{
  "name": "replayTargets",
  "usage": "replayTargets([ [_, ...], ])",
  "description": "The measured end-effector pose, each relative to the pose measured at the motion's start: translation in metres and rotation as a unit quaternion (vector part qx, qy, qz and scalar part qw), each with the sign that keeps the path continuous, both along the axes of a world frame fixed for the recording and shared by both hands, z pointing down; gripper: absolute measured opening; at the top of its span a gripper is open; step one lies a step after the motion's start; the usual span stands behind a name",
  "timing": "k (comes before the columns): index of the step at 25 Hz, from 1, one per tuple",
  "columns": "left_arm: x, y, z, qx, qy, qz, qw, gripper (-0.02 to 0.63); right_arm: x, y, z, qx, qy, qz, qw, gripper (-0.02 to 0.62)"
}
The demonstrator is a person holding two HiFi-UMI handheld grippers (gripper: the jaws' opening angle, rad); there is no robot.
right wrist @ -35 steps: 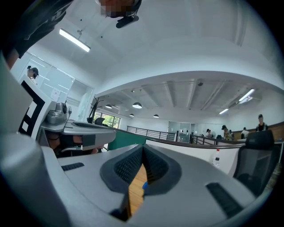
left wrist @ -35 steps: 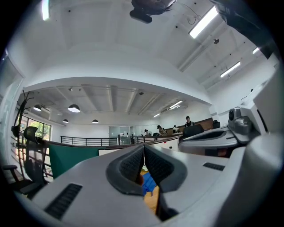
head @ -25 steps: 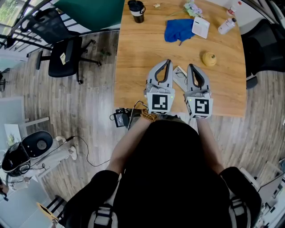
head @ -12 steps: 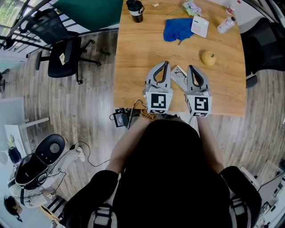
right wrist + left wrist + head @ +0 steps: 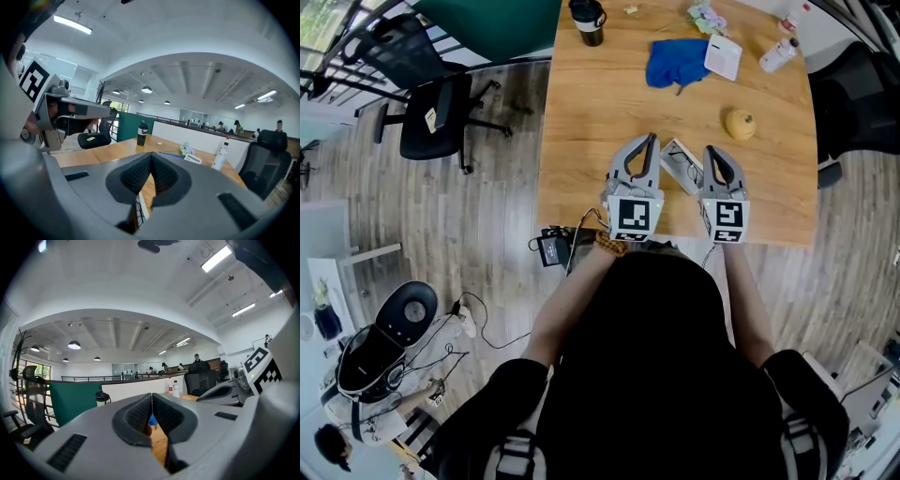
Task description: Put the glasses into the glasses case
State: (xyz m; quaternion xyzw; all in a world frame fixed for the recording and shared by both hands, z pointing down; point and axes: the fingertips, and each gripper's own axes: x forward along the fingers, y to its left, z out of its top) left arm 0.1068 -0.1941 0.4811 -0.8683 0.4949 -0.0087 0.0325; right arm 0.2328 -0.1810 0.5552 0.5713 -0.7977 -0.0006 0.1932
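As far as the head view shows, the glasses case (image 5: 674, 149) lies as a small white oblong on the near part of the bench (image 5: 581, 141), between the two tongs. Thin dark lines on it look like the glasses (image 5: 687, 172). They are too small for me to tell whether the glasses sit inside an open case or only lie on top of it. I therefore cannot judge if the putting-in is done, and no closed lid can be made out.

Both tongs are closed and hold nothing. The left tongs (image 5: 651, 137) are just left of the case with the pads pressed together. The right tongs (image 5: 710, 149) are just right of it, also pads together, as each gripper view confirms.

Other containers stand at the far edge, well apart from the case: a black mug (image 5: 588, 22) at the far left and a white bottle (image 5: 776, 53) at the far right. Their contents are not visible. A blue cloth (image 5: 675, 61) lies between them.
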Motion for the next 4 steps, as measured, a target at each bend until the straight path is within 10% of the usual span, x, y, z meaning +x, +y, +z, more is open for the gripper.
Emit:
replayTargets([
  [4, -0.001, 0.001, 0.002, -0.002, -0.001, 0.001, 1.0, 0.021, 0.005, -0.002, 0.028, -0.048, 0.019, -0.026, 0.998, 0.005],
])
